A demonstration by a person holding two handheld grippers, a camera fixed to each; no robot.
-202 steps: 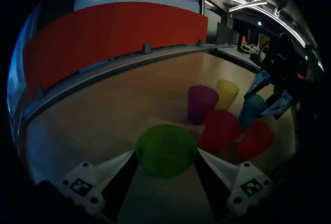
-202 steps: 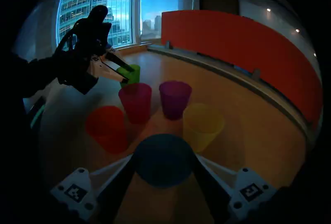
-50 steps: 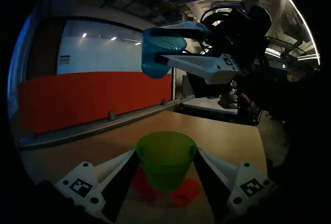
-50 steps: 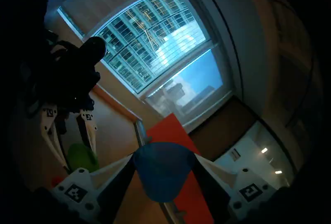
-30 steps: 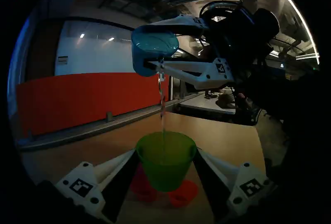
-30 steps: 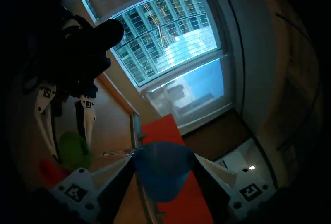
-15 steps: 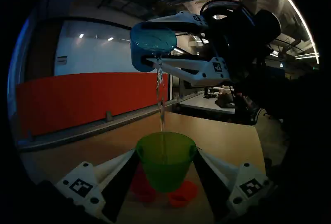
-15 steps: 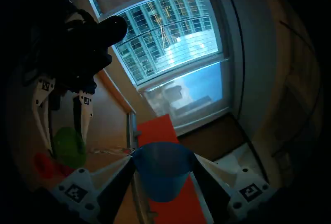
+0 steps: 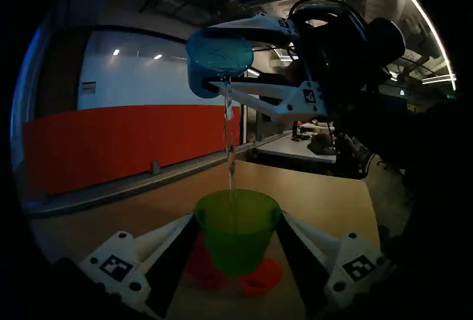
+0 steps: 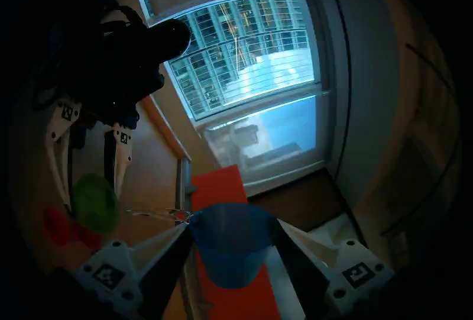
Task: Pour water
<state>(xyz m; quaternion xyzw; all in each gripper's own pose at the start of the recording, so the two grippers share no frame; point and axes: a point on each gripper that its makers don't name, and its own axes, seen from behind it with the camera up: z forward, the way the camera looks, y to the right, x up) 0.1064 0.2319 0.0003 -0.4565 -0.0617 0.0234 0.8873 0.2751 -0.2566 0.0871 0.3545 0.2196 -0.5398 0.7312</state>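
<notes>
Pouring is under way as I read it: my right claw [image 10: 233, 228] grips the blue cup [image 9: 217, 60], tipped high up, and a thin stream of water [image 9: 229, 136] falls from its rim into the green cup [image 9: 236, 240], which my left claw [image 9: 236, 220] clamps upright above the worktop [image 9: 319, 193]. I cannot see the fill level, so I judge what is left is finishing the stream, levelling the blue cup and setting both down.

Both views dim and underexposed, corners falling to black. Left gripper view: thin ceiling strips [image 9: 414, 2] the main light; green cup [image 9: 237, 234] and blue cup [image 9: 216, 62] sharp, colours saturated. Right gripper view: bright window [image 10: 260, 77] backlights, the left tool [image 10: 91, 199] body a black silhouette. Heavy fisheye bending at the edges.
</notes>
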